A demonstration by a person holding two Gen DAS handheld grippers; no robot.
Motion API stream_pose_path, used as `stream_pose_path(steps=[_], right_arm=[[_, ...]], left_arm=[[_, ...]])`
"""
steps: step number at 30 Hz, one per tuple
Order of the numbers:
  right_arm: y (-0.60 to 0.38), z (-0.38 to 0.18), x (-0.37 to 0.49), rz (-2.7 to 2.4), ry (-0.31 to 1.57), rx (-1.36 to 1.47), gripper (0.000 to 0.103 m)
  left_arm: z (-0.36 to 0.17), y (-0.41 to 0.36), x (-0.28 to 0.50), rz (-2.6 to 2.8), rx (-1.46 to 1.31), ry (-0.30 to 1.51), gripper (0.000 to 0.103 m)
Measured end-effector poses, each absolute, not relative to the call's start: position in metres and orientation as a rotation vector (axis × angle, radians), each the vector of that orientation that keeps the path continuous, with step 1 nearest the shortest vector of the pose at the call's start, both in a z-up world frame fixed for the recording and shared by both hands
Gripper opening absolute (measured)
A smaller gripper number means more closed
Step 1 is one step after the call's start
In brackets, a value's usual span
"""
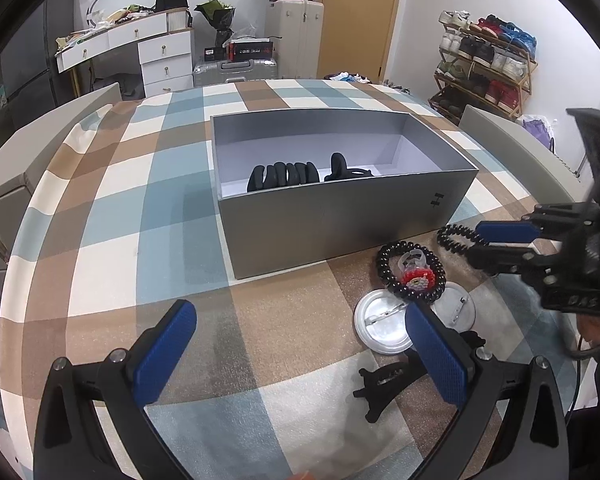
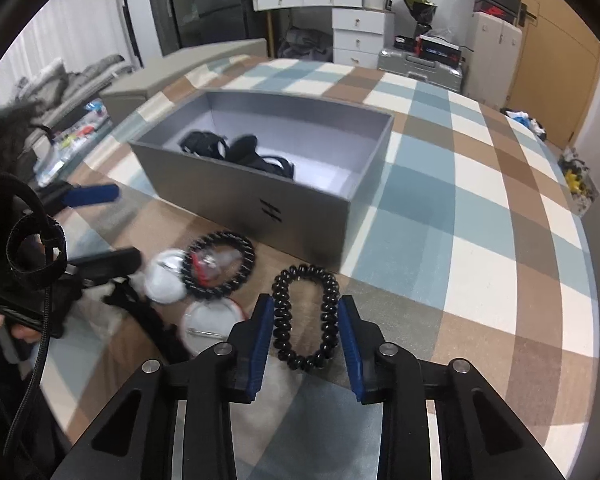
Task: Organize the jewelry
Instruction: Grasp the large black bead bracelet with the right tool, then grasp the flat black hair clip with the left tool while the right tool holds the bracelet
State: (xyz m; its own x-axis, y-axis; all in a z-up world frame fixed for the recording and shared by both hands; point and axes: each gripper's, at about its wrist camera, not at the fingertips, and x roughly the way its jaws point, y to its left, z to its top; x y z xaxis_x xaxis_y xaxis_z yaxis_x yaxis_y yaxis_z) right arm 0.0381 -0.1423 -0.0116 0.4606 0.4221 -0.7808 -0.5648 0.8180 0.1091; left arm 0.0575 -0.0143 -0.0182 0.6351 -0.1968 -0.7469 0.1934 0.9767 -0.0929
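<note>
Checked cloth in blue, brown and cream covers the table [image 1: 112, 216], with drawers, suitcases and a shoe rack in the room behind. Near the middle of the table stands an open grey box [image 1: 340, 216], and some black pieces [image 1: 284, 176] already lie on its pale floor. Just in front of the box's near right corner sits the remaining jewelry: a black beaded bracelet [image 1: 410, 276] ringed around a clear piece with a red ornament [image 1: 418, 278], two round pin badges [image 1: 384, 328] lying face down, and a black clip-like item [image 1: 384, 384] closer to the near edge.

The right gripper [image 2: 306, 320] is clenched on a second black beaded bracelet [image 2: 306, 316], its blue pads [image 2: 262, 332] pressing the loop from both sides into a long oval. In the left wrist view this loop appears clear of the cloth, beside the box's near right corner. The left gripper [image 1: 300, 344] hangs released, jaws wide apart, near the badges and holding nothing.

The bracelet looks light and probably elastic, its smooth beads likely to roll under the pads, so a squeeze across the loop's middle, as now, seems soundest. The flat badges will likely be harder, needing an edge grip.
</note>
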Motion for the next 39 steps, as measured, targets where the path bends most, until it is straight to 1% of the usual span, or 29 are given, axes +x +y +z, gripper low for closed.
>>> stream_pose_path(steps=[10,13,22,23,24,25,27,28,30,31,32,39], right_arm=[[-0.15,0.01,0.033,0.693,0.855,-0.075,0.032],[-0.15,0.014,0.03,0.709,0.843,-0.074,0.032],[-0.153,0.018,0.028,0.71,0.835,-0.069,0.032],[-0.153,0.018,0.028,0.711,0.835,-0.069,0.032],[-0.154,0.018,0.027,0.709,0.834,-0.07,0.032],[-0.154,0.019,0.027,0.709,0.834,-0.071,0.032],[-0.154,0.019,0.027,0.711,0.831,-0.07,0.032],[-0.154,0.02,0.027,0.712,0.83,-0.07,0.032],[-0.154,0.02,0.026,0.712,0.83,-0.069,0.032],[-0.154,0.019,0.027,0.712,0.83,-0.069,0.032],[-0.154,0.02,0.026,0.712,0.83,-0.068,0.032],[-0.155,0.022,0.025,0.717,0.819,-0.061,0.032]], left_arm=[[-0.015,-0.024,0.052,-0.304,0.01,0.867,0.102],[-0.017,-0.03,0.047,-0.363,0.02,0.898,0.102],[-0.023,-0.046,0.027,-0.44,0.18,0.929,0.1],[-0.024,-0.047,0.025,-0.452,0.187,0.931,0.094],[-0.025,-0.048,0.025,-0.456,0.195,0.934,0.084],[-0.026,-0.049,0.026,-0.456,0.203,0.94,0.08],[-0.027,-0.049,0.024,-0.456,0.227,0.923,0.066],[-0.027,-0.049,0.024,-0.468,0.227,0.917,0.062],[-0.025,-0.049,0.023,-0.483,0.231,0.905,0.034],[-0.025,-0.048,0.023,-0.485,0.231,0.902,0.028],[-0.025,-0.047,0.024,-0.49,0.226,0.9,0.024],[-0.018,-0.045,0.02,-0.525,0.199,0.879,0.021]])
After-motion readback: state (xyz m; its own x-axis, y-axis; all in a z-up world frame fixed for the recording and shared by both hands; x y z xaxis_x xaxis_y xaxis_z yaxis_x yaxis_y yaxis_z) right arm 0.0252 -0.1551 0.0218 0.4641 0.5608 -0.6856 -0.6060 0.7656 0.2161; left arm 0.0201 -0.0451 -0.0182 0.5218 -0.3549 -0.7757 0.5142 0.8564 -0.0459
